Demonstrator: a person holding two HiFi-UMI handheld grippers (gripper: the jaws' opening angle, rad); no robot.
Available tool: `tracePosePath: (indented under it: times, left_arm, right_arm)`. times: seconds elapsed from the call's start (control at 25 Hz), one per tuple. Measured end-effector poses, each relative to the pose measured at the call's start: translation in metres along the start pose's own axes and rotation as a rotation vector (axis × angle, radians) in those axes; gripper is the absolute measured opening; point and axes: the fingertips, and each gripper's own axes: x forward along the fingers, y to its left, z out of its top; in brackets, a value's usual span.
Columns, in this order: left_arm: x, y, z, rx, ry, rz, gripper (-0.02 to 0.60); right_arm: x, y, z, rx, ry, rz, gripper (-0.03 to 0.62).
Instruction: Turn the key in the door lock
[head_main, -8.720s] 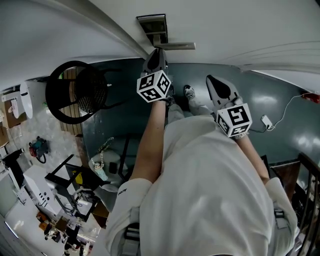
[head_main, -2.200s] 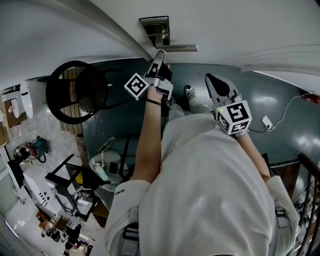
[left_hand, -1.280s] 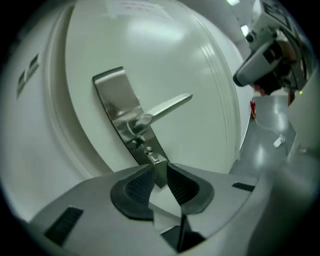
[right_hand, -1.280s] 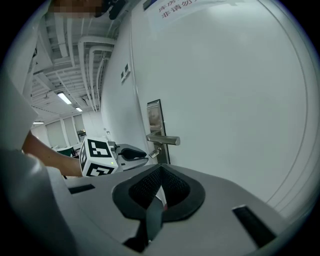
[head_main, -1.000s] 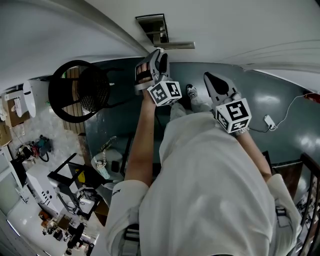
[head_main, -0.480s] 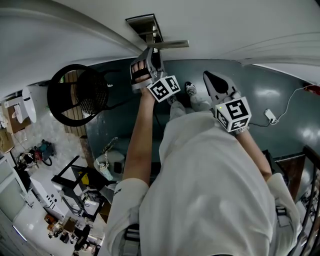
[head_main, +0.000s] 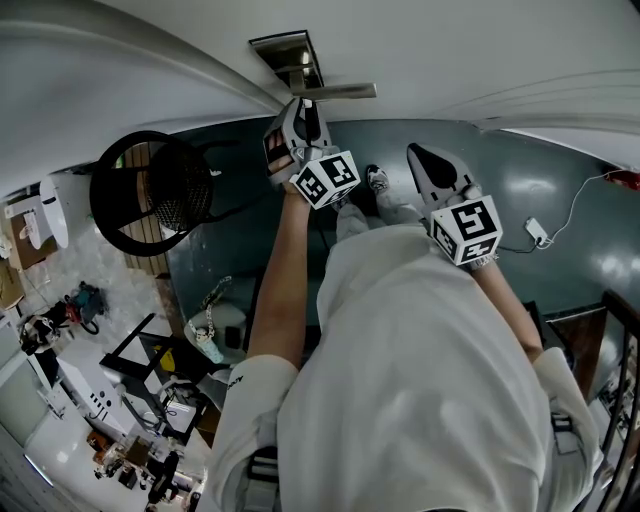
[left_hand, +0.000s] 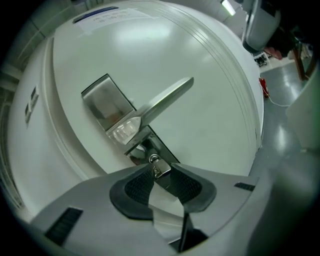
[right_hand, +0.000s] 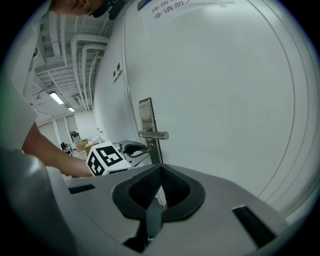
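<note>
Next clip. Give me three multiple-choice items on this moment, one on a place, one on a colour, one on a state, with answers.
1. Where is the key?
A. in the lock, below the door handle
B. in the lock, above it
C. out of the lock
2. What colour is the door?
A. brown
B. white
C. green
3. What state is the right gripper in?
A. open wide
B. shut on the handle
C. shut, empty
Answers: 1 A, the key sits under the handle, pinched by the left gripper, whose jaws have just been closing. 2 B, the panel is plainly white. 3 C, its jaws meet with nothing between them.
</note>
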Motion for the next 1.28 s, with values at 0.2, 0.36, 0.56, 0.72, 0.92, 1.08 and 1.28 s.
tracePosePath:
  times: [0.2, 0.36, 0.56, 0.72, 0.92, 1.08, 1.28]
  left_arm:
    - [0.002, 0.003, 0.0, -0.166, -0.015, -0.033, 0.11]
    - [0.001, 0.005, 0.0, -0.33, -0.03, -0.069, 0.109]
    - [-0.001, 0.009, 0.001, -0.511, -0.059, -0.11, 0.109]
    - [-0.002, 0.012, -0.002, -0.712, -0.061, -0.139, 0.106]
    - [-0.001, 0.014, -0.004, -0.917, -0.097, -0.19, 0.104]
    - [-0.001, 0.015, -0.008, -1.272, -0.151, -0.271, 0.032]
    - [-0.001, 0.016, -0.01, -1.444, -0.197, -0.348, 0.032]
  right_arm:
    - [0.004, -0.004, -0.001, -0.002, 0.006, -0.001, -0.008]
    - [0.006, -0.003, 0.0, -0.009, 0.009, 0.011, -0.008]
    - [0.007, -0.002, 0.0, -0.013, 0.013, 0.02, -0.008]
    - [0.007, -0.002, -0.001, -0.018, 0.015, 0.025, -0.008]
    - [0.006, -0.005, -0.002, -0.018, 0.018, 0.024, -0.008]
    - [0.005, -0.005, -0.003, -0.02, 0.019, 0.024, -0.008]
    - [0.004, -0.004, -0.003, -0.019, 0.016, 0.026, -0.008]
